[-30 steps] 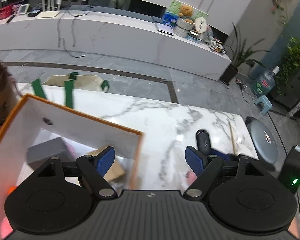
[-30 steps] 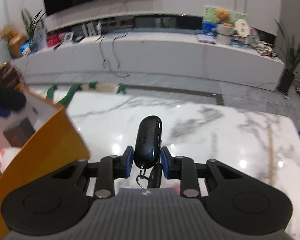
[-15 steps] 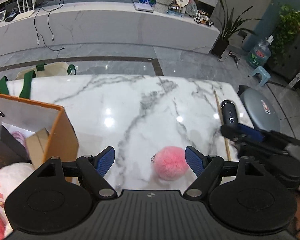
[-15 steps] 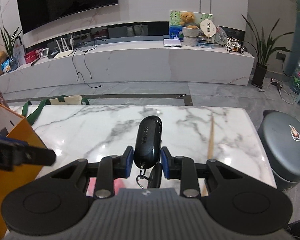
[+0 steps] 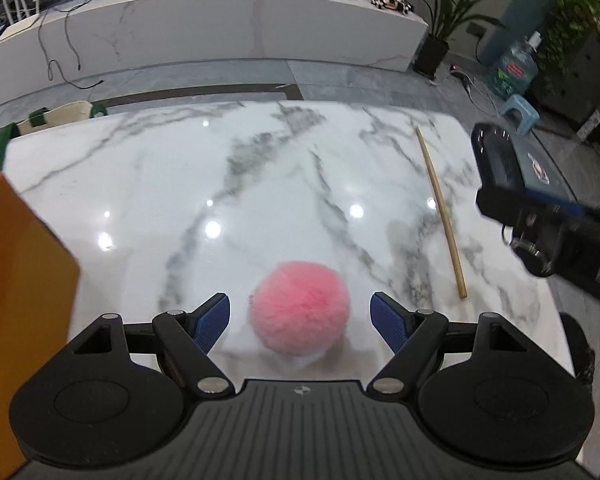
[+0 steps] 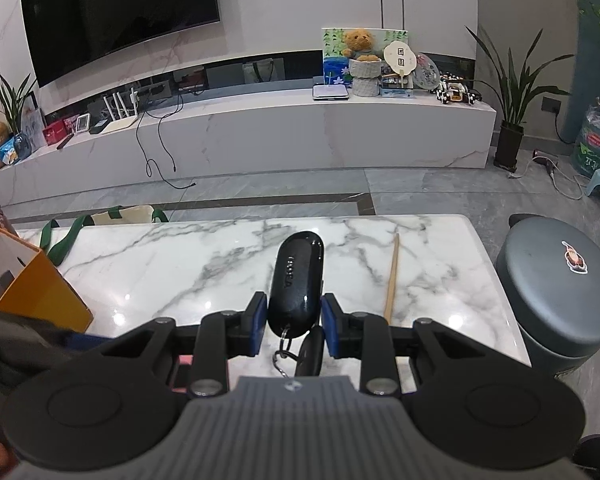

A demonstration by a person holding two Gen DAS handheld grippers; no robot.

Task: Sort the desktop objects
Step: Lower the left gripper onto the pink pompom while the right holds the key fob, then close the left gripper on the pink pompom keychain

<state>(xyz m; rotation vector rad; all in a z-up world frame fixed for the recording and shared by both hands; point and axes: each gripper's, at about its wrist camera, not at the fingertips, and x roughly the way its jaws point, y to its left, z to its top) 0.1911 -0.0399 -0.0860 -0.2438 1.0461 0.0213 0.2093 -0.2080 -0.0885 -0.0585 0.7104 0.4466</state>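
Now my left gripper (image 5: 300, 322) stands wide open with the pink pompom (image 5: 299, 311) between its blue pads (image 5: 212, 322), not touched, so I can close around the soft ball. My right gripper (image 6: 294, 322) is clamped on the black key fob (image 6: 296, 282), kept up over the marble table (image 5: 260, 184). At the far left waits the orange bag (image 6: 40, 296), I think for both things. A wooden stick (image 5: 440, 208) lies at right.

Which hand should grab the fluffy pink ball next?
Left. The left tongs are open with the pink ball sitting right between the pads, not touching. The right tongs are busy, shut on the black key fob.
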